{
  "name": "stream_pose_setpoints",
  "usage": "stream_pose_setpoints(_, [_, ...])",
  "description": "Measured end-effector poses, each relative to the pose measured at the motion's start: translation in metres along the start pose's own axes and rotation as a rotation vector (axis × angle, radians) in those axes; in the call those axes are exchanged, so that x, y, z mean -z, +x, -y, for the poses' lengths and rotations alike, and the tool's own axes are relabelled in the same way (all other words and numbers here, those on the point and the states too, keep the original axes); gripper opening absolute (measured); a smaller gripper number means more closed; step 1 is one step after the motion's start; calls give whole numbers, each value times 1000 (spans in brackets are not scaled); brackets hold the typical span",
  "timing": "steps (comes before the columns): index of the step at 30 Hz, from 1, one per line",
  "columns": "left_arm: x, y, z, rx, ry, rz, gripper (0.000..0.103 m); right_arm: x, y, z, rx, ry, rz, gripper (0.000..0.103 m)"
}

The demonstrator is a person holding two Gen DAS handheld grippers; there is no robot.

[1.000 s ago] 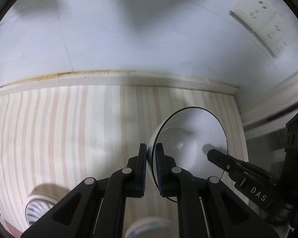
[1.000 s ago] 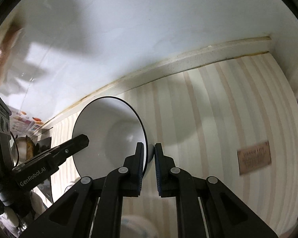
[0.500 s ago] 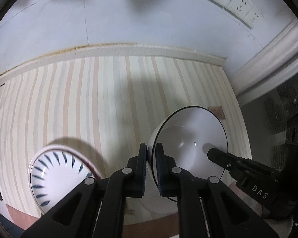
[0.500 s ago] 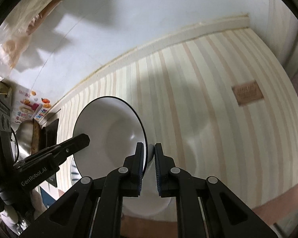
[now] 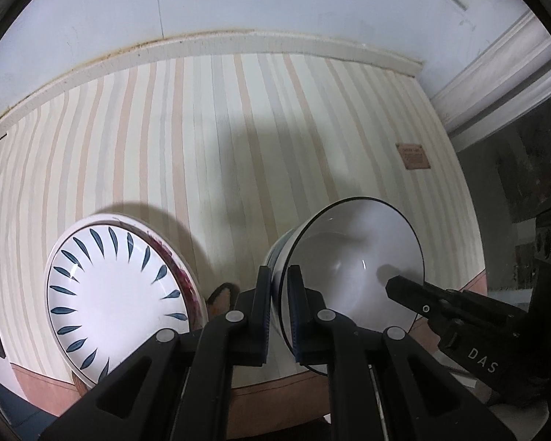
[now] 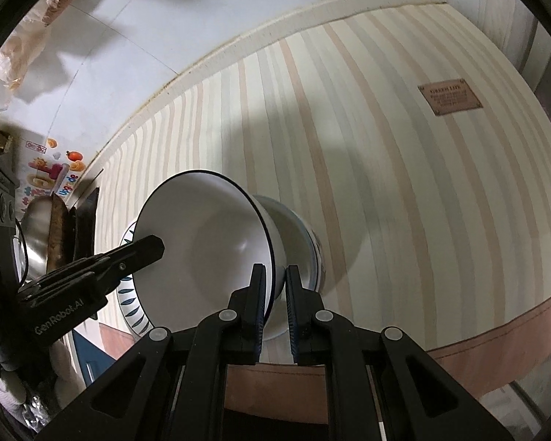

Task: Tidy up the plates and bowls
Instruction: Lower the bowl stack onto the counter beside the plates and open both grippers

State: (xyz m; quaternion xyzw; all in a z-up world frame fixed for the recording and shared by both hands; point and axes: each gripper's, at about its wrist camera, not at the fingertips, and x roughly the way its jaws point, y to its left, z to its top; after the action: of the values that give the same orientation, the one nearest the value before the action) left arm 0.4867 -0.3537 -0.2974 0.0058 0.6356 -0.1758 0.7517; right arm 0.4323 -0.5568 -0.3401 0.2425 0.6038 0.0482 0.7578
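- Two grippers hold one white bowl (image 5: 352, 268) between them, and we see it from both sides at once.
- Our left gripper (image 5: 278, 305) has its fingers (image 5: 261, 308) clamped on the bowl's near rim, one finger outside the wall and one inside.
- Our right gripper (image 6: 274, 305) is clamped the same way on the opposite rim of the bowl (image 6: 209, 257), its fingers (image 6: 256, 308) pinching the thin dark-edged lip.
- In the left wrist view, the right gripper comes in from the lower right, its black tip lying over the bowl's inner wall.
- In the right wrist view, the left gripper comes in from the lower left, its tip at the far rim.
- The bowl is tilted, its mouth turned toward the cameras, above the striped cloth (image 5: 216, 139) that covers the counter (image 6: 496, 334).
- We cannot tell whether its foot touches the cloth.
- A white plate with blue leaf marks (image 5: 117, 301) lies on the cloth, just left of the bowl in the left wrist view; in the right wrist view it peeks out behind the bowl.
- A brown label (image 6: 450, 99) sits on the cloth, well apart from the bowl.
- A steel pot (image 6: 36, 235) stands at the left edge of the right wrist view.
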Motion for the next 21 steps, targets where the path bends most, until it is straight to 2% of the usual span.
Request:
stream_pose_setpoints(9, [6,17,2,-25,17,-54,7,-5,12,6,16,11,-38,12])
stream_pose_setpoints(21, [8,24,7,-56,55,-75,7,-14,16,9,32,45,-70,16])
